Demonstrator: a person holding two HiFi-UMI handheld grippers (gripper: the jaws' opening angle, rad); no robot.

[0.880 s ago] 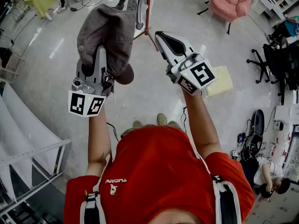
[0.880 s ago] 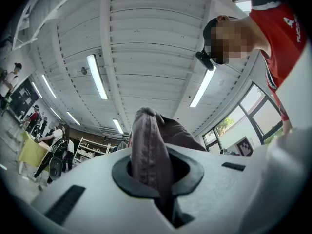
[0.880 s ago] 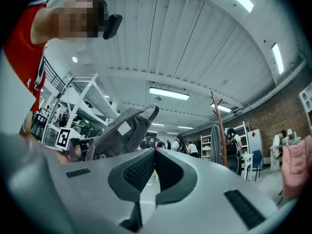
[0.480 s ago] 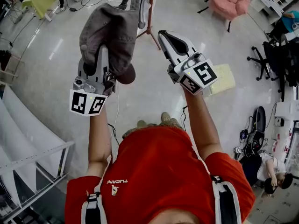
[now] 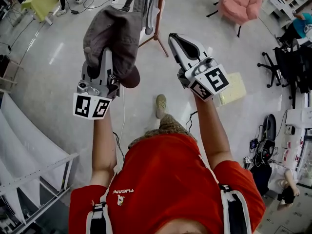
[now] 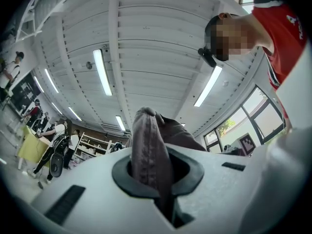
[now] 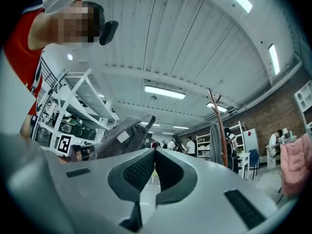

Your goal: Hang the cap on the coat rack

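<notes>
A grey-brown cap (image 5: 114, 33) hangs over my left gripper (image 5: 106, 50), which is shut on its fabric. In the left gripper view the cap (image 6: 148, 145) is pinched between the pads of the left gripper (image 6: 158, 172) and stands up past them. My right gripper (image 5: 173, 37) is raised beside it, to the right, shut and holding nothing. From the right gripper (image 7: 154, 152) the cap (image 7: 119, 135) shows at the left. The coat rack's red-brown pole (image 5: 158, 9) stands just beyond both grippers; in the right gripper view the coat rack (image 7: 222, 130) is off to the right.
A grey garment (image 5: 148, 4) hangs on the rack. A pink armchair (image 5: 241, 1) is at the back right, a black office chair (image 5: 280, 62) at the right, a pale yellow mat (image 5: 234, 87) on the floor. White shelving (image 5: 29, 145) runs along the left. Cables lie on the floor.
The person has stepped forward, one foot now out in front. Both grippers and the cap have drifted slightly right, nearer the rack. The grips are unchanged.
</notes>
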